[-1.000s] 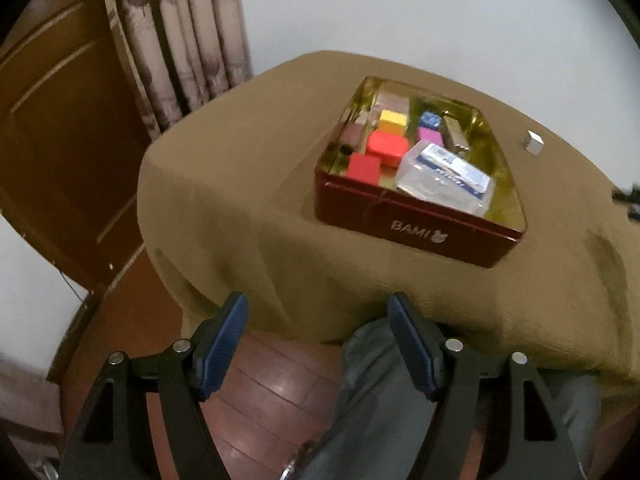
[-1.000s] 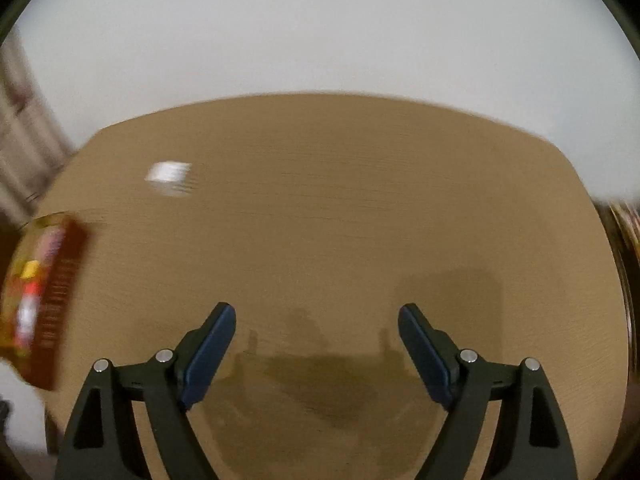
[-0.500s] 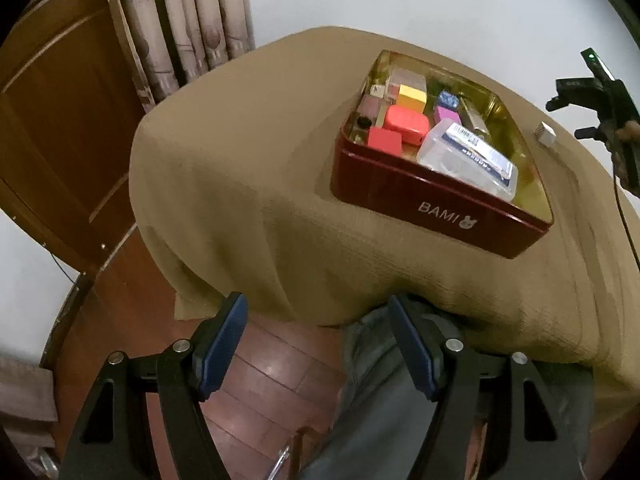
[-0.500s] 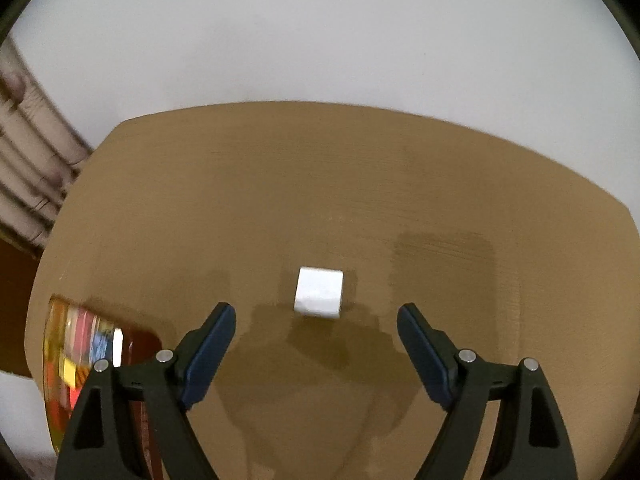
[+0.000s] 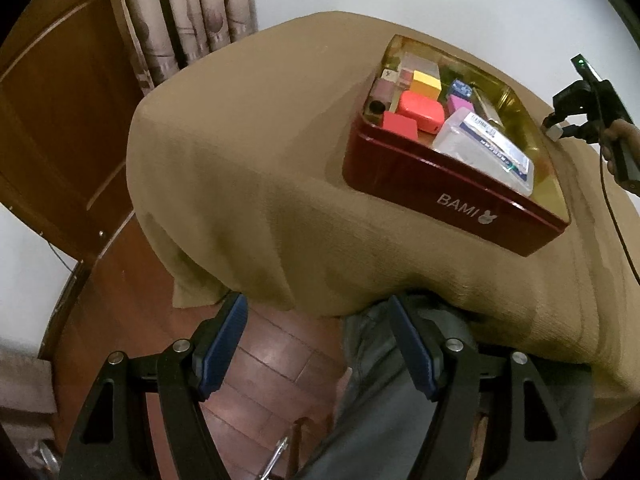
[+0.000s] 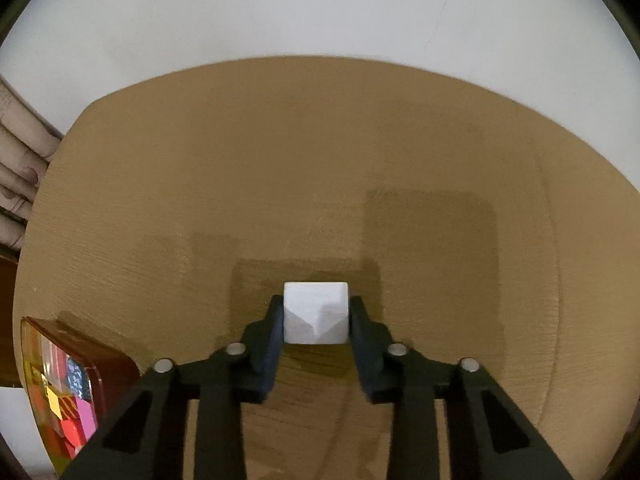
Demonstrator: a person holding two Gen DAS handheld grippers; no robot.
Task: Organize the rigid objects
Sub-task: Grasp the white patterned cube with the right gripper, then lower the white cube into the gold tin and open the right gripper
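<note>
A small white cube sits on the brown tablecloth between the fingers of my right gripper. Its jaws are closing, and both pads touch the cube's sides. The left wrist view shows that gripper and the white cube just past the far right corner of a red "BAMI" tin. The tin holds a red block, a yellow block, a clear plastic box and other small items. My left gripper hangs open and empty off the table's near edge.
A person's leg in grey trousers and wooden floor lie below my left gripper. A curtain and a wooden door stand left of the table. A white wall backs it. The tin's corner is at lower left in the right wrist view.
My right gripper swept across the table to the white cube, came down around it, and its wide-open jaws closed onto its sides. The left gripper stayed open and drifted slightly.
</note>
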